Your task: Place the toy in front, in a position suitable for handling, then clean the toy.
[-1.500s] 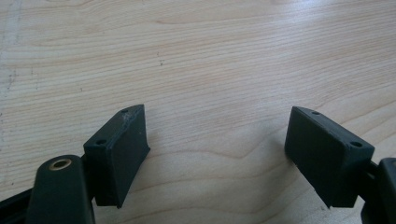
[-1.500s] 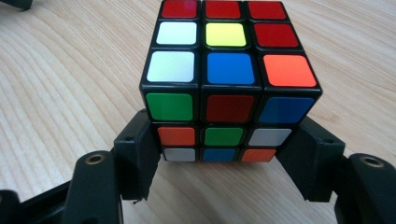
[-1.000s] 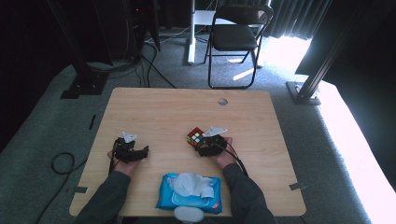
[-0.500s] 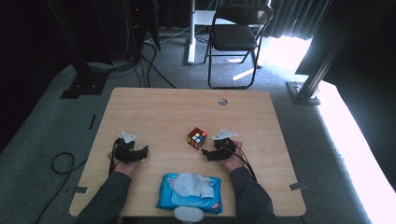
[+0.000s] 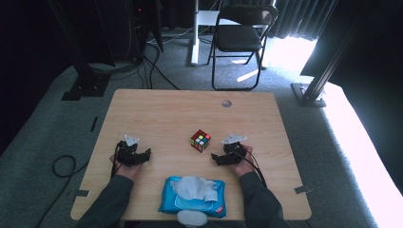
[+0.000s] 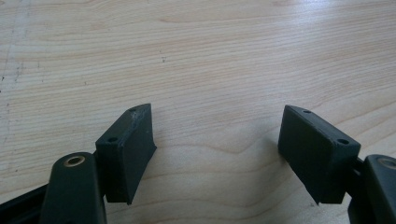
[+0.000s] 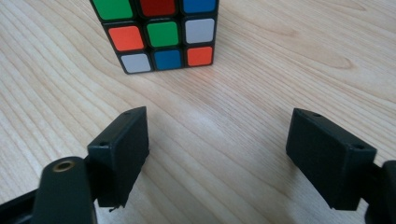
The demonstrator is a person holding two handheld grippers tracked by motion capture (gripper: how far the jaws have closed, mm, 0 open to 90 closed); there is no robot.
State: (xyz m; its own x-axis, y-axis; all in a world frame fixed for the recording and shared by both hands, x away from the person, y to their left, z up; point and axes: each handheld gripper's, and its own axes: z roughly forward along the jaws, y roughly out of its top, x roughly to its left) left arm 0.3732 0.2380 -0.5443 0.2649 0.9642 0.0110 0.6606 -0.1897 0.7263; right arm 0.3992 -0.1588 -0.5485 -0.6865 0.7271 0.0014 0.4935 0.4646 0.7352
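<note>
Cube (image 5: 200, 140) sits on the table (image 5: 166, 109) near its middle. My right gripper (image 5: 219, 158) lies just right of it, near but apart; my left gripper (image 5: 145, 156) rests well left. Wipes pack (image 5: 192, 196) lies at the near edge between my forearms. A chair (image 5: 240, 38) stands behind the table.

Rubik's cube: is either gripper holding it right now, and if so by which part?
Nothing is held. The Rubik's cube sits free on the table; the right gripper, just opened, stands apart from it, and the left gripper is open over bare wood.
</note>
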